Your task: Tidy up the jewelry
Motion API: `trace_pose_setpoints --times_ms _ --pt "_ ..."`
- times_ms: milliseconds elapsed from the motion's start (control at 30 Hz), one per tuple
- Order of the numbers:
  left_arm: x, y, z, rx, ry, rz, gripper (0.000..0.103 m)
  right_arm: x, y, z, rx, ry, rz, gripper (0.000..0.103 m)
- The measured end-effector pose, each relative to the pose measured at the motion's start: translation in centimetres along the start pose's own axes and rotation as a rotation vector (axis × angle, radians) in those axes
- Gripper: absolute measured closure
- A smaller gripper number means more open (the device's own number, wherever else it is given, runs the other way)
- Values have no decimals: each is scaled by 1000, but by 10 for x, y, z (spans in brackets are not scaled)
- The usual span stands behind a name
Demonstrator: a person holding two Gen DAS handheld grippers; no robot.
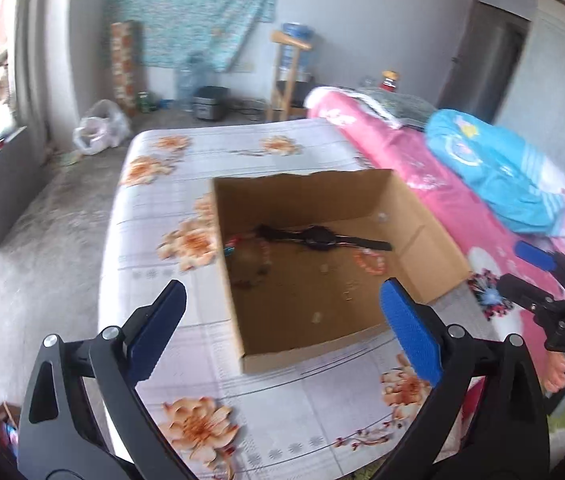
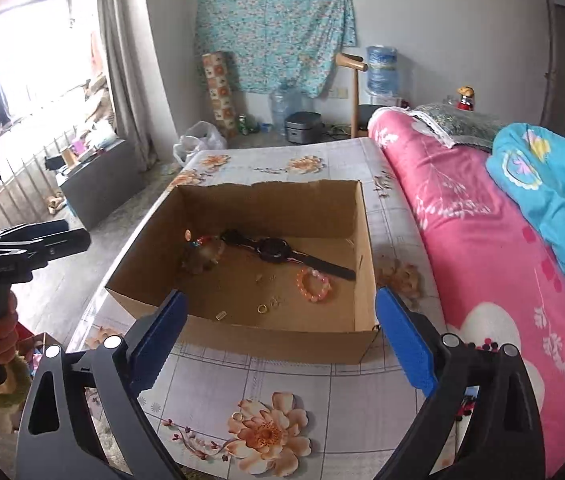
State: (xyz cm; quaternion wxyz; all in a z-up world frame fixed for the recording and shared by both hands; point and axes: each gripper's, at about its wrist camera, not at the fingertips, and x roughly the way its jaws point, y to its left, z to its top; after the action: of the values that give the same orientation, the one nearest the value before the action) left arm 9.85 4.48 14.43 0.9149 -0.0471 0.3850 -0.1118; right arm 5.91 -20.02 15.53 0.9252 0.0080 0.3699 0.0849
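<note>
Cardboard box on a flower-print bed, pink quilt alongside.
Both tongs, left tongs point(image 1: 282, 320) and right tongs point(image 2: 278, 330), gape empty at the near edge; the jewelry point(image 2: 314, 284) lies in the box point(image 2: 274, 200) beyond them.

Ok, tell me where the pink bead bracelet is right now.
In the right wrist view the pink bead bracelet lies on the floor of the cardboard box, toward its right side, just below the black watch strap.

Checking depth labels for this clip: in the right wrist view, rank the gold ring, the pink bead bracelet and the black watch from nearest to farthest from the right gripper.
From the right gripper, open above the box's near wall:
1. Gold ring, near the front of the box floor.
2. Pink bead bracelet, farther in, to the right.
3. Black watch, lying across the middle, farthest back.
</note>
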Motion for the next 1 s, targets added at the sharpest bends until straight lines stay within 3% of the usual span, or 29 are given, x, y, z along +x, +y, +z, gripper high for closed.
trace_pose_setpoints --times_ms 100,233,367,600,700,800,1000 --pt "-11 14 -12 -33 -20 76 8 0 5 -3 12 -13 -62 7" --pt "-10 15 -21 -32 -14 238 8 -1 15 0 -12 -40 -172 7" --pt "-4 14 -24 -23 1 228 8 0 21 -3 -13 -54 -238 7" --pt "14 -2 -37 -42 49 172 8 23 18 -11 90 -3 -154 7" --pt "28 -10 -45 -17 103 204 8 39 16 -23 114 57 -125 7" --pt "42 -19 -54 12 153 240 8 61 19 -39 90 152 -158 7" --pt "67 -24 -61 -14 250 233 9 91 13 -60 101 285 -163 7"
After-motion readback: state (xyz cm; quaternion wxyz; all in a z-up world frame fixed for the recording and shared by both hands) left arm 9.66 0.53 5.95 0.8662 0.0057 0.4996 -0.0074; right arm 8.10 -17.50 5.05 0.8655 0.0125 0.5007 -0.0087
